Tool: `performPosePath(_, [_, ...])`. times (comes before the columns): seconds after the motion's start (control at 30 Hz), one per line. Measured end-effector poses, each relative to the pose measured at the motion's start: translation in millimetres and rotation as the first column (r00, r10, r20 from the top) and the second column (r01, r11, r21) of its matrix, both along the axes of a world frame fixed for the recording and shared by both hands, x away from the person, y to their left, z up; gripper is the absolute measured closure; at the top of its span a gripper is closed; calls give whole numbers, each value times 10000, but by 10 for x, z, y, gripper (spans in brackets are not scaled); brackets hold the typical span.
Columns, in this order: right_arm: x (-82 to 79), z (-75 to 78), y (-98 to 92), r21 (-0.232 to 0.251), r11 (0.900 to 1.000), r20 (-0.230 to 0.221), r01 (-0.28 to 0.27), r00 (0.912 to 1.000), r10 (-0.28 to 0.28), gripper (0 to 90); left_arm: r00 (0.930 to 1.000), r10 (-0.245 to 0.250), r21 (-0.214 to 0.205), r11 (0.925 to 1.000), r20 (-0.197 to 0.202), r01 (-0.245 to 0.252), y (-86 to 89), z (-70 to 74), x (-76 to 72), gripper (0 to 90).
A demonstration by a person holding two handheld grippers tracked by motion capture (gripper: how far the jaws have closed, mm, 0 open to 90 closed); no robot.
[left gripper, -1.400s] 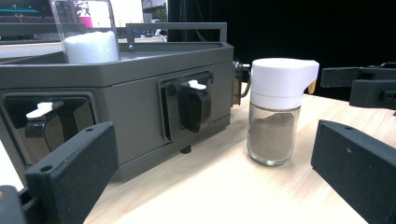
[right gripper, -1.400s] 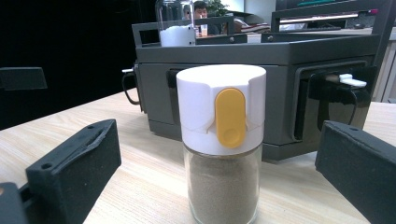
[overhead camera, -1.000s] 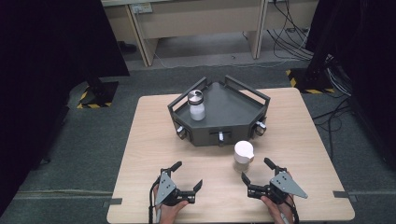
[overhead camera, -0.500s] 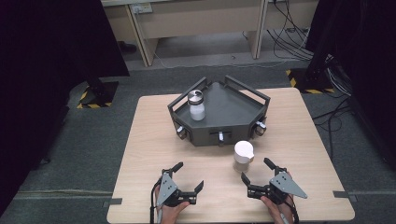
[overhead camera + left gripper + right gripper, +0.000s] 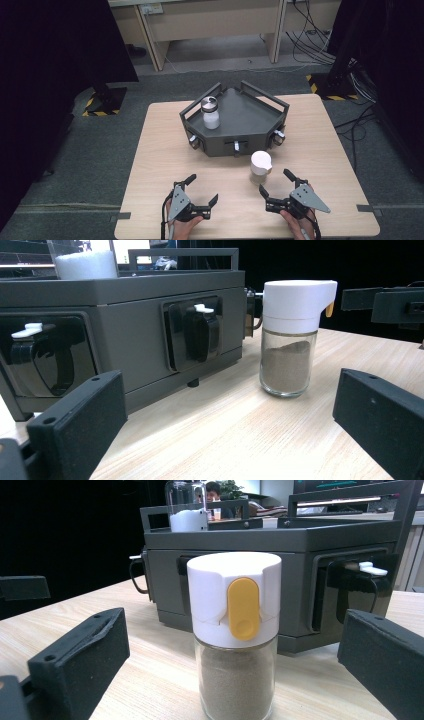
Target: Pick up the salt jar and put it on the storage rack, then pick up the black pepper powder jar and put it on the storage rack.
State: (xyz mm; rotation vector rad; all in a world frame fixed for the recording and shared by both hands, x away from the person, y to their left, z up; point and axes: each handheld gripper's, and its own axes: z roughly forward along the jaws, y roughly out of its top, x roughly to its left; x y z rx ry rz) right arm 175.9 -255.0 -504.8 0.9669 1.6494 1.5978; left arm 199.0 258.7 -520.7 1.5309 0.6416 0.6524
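A glass shaker [image 5: 261, 165] with a white cap and brown powder stands on the wooden table just in front of a dark grey tray [image 5: 250, 117]. In the right gripper view the shaker [image 5: 235, 630] shows a yellow tab and stands close, centred between my jaws. My right gripper [image 5: 274, 181] is open just short of it. My left gripper [image 5: 203, 188] is open too, near the front edge, left of the shaker [image 5: 290, 340]. A glass jar [image 5: 210, 114] with white contents and a metal lid stands at the tray's left corner.
The tray [image 5: 125, 330] has raised handle rails and black latches with white levers on its front faces. Bare table lies left and right of the tray. My right gripper's jaw [image 5: 385, 302] shows far right in the left gripper view.
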Motion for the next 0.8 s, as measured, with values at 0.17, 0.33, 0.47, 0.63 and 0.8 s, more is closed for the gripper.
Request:
performPosePath(0.17, [-5, 6, 4, -41, 10000, 57, -25, 10000, 25, 3, 10000, 9, 11, 10000, 25, -9, 0, 0, -3, 3])
performPosePath(0.33, [-1, 2, 0, -40, 10000, 57, -11, 10000, 11, 3, 10000, -6, 12, 10000, 33, 5, -4, -4, -3, 3])
performPosePath(0.47, [-6, 4, 1, -33, 10000, 69, 39, 10000, -39, 3, 10000, -12, -14, 10000, 26, 12, -1, -10, -8, 3])
performPosePath(0.63, [-1, 0, 15, -86, 9999, 96, 64, 9999, -63, 3, 10000, 4, -57, 10000, 44, -4, 10, -16, -18, 3])
performPosePath(0.8, [14, 1, 27, -145, 9998, 104, 158, 9998, -157, 3, 10000, -18, -61, 10000, -12, 18, 8, -33, -19, 3])
